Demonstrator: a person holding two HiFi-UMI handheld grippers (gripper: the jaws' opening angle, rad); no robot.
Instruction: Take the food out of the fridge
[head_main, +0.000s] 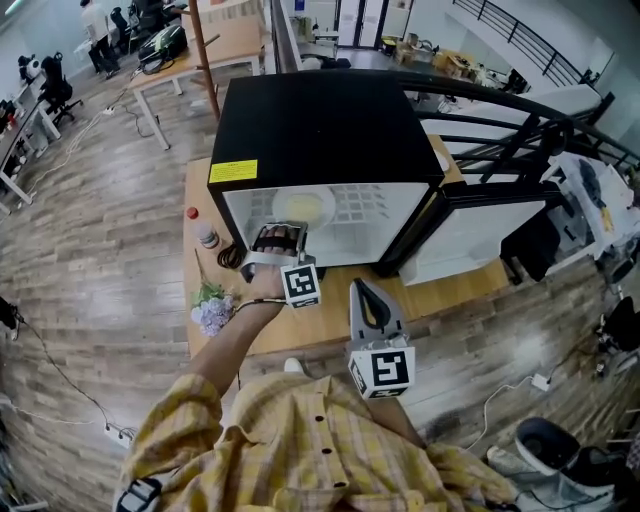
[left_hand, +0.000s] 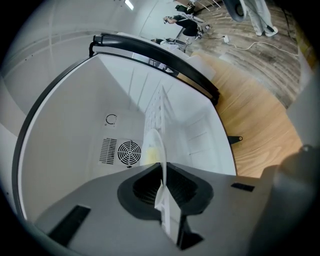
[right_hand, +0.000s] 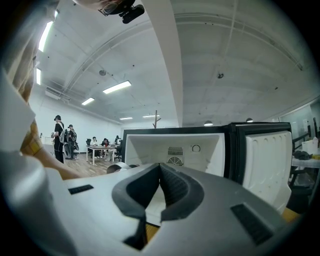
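**While the left tongs pinch the plate rim, the way out runs straight back**

Left gripper (head_main: 283, 232) reaches into the fridge (head_main: 320, 130) mouth. Its jaws are clamped on the near rim of the plate (head_main: 303, 208), which lies inside carrying pale yellow food, directly beyond the tips. Right gripper (head_main: 362, 288) hangs outside over the table (head_main: 470, 290) edge, jaws together and empty, so the left is nearer.

Door (head_main: 480, 235) is swung wide to the right, well clear. A small bottle (head_main: 207, 237) and flowers (head_main: 212, 305) sit left of the opening, with bare tabletop in front.

Likely next move: draw the plate level and straight toward the person. A rim-only hold may let the far side sag.
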